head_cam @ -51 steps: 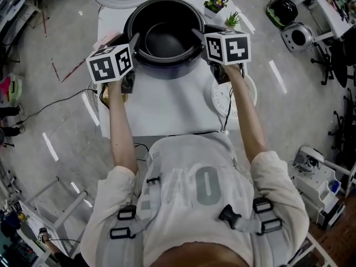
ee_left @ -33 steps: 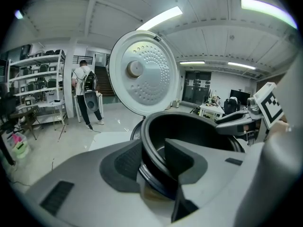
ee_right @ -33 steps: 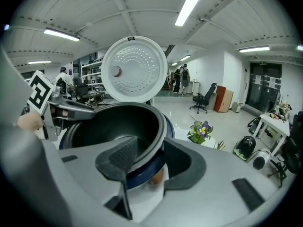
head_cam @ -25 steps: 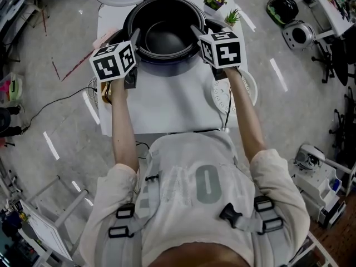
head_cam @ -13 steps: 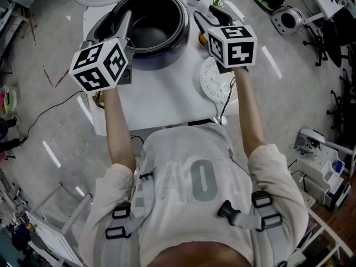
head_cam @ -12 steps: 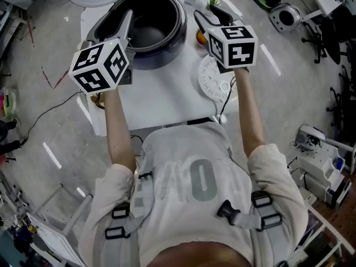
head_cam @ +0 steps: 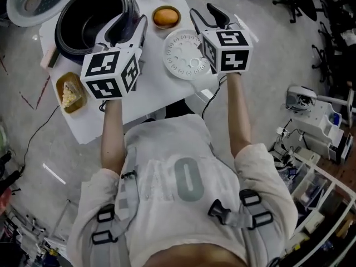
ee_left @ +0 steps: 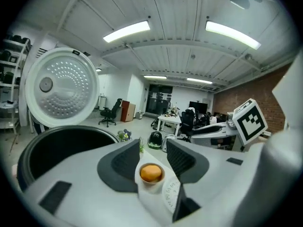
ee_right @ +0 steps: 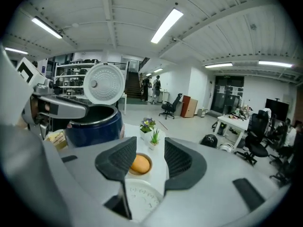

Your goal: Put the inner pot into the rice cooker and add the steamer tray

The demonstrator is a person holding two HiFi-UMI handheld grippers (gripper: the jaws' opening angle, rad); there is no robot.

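The dark blue rice cooker (head_cam: 71, 44) stands at the table's far left with the black inner pot (head_cam: 92, 15) inside it and its lid (head_cam: 28, 1) swung open behind. The white perforated steamer tray (head_cam: 186, 57) lies flat on the table to the cooker's right. My left gripper (head_cam: 129, 22) hovers open and empty between cooker and tray. My right gripper (head_cam: 204, 11) is open and empty above the tray's far right edge. In the left gripper view the tray (ee_left: 170, 193) lies below the open gripper (ee_left: 152, 150). In the right gripper view the tray (ee_right: 139, 197) lies under the open gripper (ee_right: 147, 148), the cooker (ee_right: 93, 124) to the left.
A small bowl with an orange round thing (head_cam: 166, 16) sits behind the tray. A plate with a wedge of food (head_cam: 69, 92) lies at the table's left front. Two small potted plants (ee_right: 150, 129) stand at the far edge. The white table (head_cam: 150, 88) ends close in front.
Both grippers have drawn back from the cooker's rim and swung right, toward the steamer tray. The head view has turned with them. Both stay open and empty.
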